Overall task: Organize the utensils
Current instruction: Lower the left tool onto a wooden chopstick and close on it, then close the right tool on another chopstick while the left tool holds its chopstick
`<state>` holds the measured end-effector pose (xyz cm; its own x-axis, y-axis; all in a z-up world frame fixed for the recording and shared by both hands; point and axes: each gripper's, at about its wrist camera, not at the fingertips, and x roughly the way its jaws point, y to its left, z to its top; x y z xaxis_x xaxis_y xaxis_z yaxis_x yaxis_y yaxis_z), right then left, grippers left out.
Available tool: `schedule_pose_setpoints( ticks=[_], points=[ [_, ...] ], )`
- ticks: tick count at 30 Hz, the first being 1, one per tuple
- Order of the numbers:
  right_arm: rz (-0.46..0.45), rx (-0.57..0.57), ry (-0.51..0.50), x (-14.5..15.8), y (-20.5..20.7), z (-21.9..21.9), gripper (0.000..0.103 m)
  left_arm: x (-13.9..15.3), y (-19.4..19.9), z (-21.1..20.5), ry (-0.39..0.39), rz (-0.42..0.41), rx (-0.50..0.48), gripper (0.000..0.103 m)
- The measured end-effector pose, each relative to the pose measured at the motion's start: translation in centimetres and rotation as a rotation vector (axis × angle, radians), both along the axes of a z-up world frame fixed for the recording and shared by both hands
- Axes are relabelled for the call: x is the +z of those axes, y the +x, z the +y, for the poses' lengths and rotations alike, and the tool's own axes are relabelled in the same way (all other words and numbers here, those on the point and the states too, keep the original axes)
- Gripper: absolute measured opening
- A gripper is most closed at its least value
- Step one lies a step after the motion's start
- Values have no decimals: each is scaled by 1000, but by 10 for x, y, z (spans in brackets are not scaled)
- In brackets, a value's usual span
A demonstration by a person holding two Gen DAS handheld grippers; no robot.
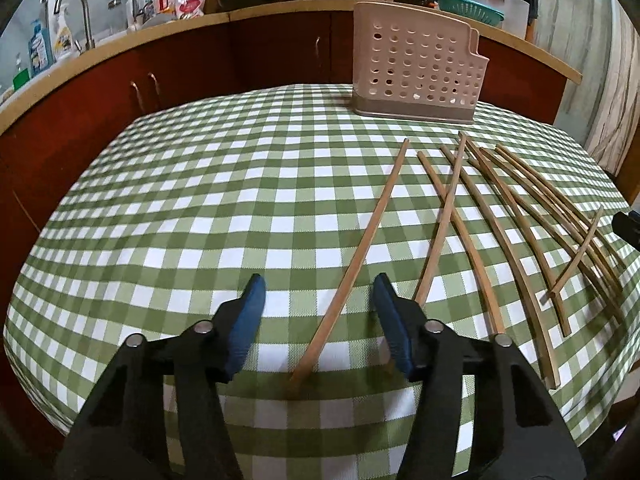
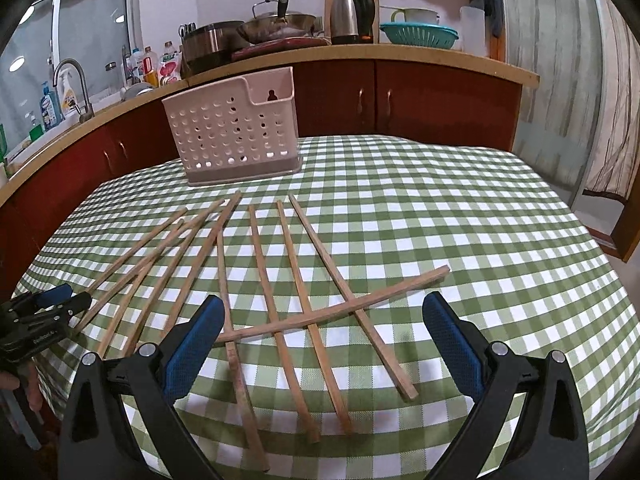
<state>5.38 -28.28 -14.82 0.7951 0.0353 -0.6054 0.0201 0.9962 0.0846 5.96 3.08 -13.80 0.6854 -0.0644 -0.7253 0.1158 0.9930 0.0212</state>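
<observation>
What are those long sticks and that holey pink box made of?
The chopsticks look like bare wood or bamboo: matte brown, slightly bowed. The holder looks like moulded plastic: smooth pale pink, with even punched holes.

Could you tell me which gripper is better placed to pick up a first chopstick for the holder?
Left: the left gripper already straddles a lone chopstick; the right gripper hangs over crossed ones.

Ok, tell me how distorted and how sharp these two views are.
Left wrist view: strong fisheye bend, the chopsticks and counter edge curve, dark corners; focus crisp, soft even light. Right wrist view: same bowing on the tablecloth checks, dark corners, sharp throughout, window shows lamp reflections.
</observation>
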Motion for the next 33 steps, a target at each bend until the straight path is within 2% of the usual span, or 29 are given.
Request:
schedule_pose_setpoints(
  ticks=[1, 3, 4, 9, 15, 22, 23, 24, 25, 27, 33],
  points=[
    [1, 0, 0, 0, 1, 1, 96, 1, -1, -1, -2, -3, -1, 48],
    [0, -1, -11, -2, 2, 2, 96, 1, -2, -2, -6, -13, -14, 37],
    [-1, -5, -18, -2, 2, 1, 96, 2, -2, -2, -9, -15, -20, 26],
    [9, -38, -10, -6, 10, -13, 96, 3, 0, -7, -14, -10, -49, 15],
    [-8, -70, -13, -3, 23, -30, 96, 3, 4, -7, -32, 2, -48, 14],
    [7, -93, -32, -6, 42, -40, 94, 3, 4, -8, -12, -2, -51, 16],
    [17, -102, -35, -7, 46, -44, 93, 3, 4, -8, -10, -3, -53, 17],
    [24, -105, -35, -7, 49, -47, 86, 3, 4, -8, -5, -5, -53, 18],
    [35, -108, -32, -9, 52, -50, 73, 3, 4, -8, -4, -6, -51, 19],
    [66, -102, -17, -14, 59, -54, 60, 2, 4, -7, -8, -6, -51, 20],
    [137, -82, -22, -24, 69, -54, 56, 2, 5, -6, -15, -6, -49, 20]
  ],
)
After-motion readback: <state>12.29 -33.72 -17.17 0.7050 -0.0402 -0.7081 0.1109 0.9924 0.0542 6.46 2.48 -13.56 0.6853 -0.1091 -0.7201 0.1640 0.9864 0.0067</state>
